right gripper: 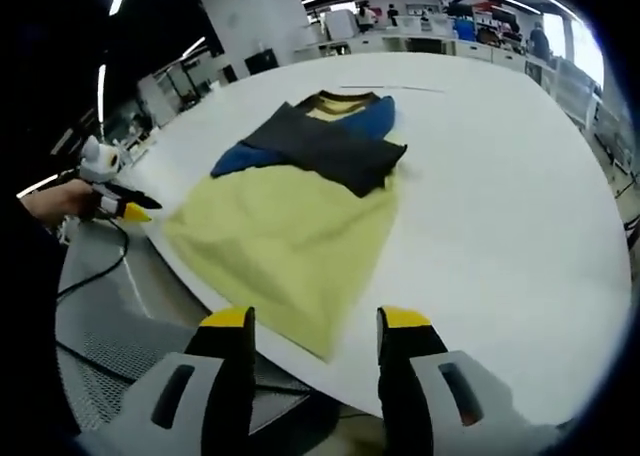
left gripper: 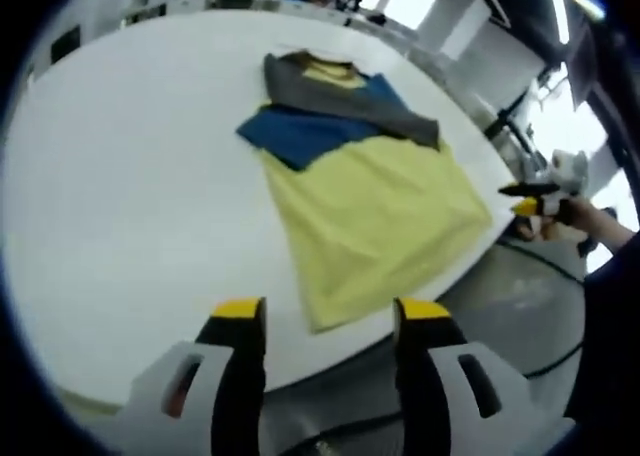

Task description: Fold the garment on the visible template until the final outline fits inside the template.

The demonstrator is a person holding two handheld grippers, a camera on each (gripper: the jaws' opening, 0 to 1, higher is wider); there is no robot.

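Yellow garment (left gripper: 375,216) on table (left gripper: 130,176) | both tongs (left gripper: 328,321) (right gripper: 315,326) apart, empty, hovering near edge

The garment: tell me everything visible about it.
The garment is a soft cloth shirt, pale yellow in the body, blue across the shoulders, with dark grey sleeves folded in over the chest. It lies flat on the white table, hem toward the near edge. Neither gripper touches it.
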